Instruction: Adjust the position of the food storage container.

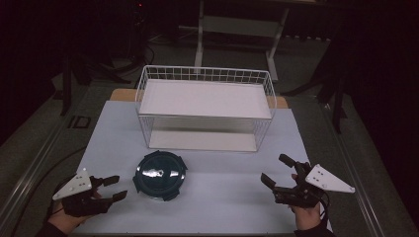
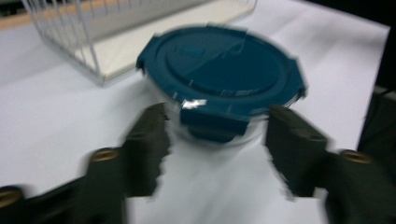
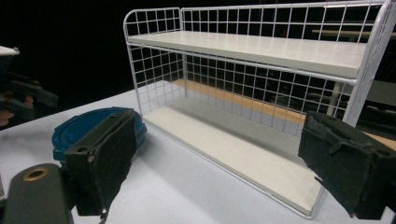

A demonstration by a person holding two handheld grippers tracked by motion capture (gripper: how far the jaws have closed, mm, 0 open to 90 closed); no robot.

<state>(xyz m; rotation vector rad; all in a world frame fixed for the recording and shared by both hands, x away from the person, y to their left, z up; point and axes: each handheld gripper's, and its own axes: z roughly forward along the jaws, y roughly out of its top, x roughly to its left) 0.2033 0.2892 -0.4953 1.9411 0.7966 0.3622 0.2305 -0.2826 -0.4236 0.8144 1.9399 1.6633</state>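
The approach to the grasp looks to be in hand: the left gripper point(image 1: 116, 188), jaws apart and empty, faces the round teal-lidded container point(image 1: 160, 174) on the table point(image 1: 222, 197) before the wire rack point(image 1: 205, 106) (right gripper point(image 1: 277, 170) idle, wide), and next should straddle it squarely.

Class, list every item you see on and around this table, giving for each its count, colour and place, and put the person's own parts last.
Container: one, round, clear with dark teal clip lid, front left of the table, before the rack.
Wire rack: one, white, two shelves, middle back of the table.
Table: one, pale top.
Left claw: one, black, jaws apart, just left of the container, not touching it.
Right claw: one, black, open, front right.
Hands: two, at the bottom edge, one on each claw.
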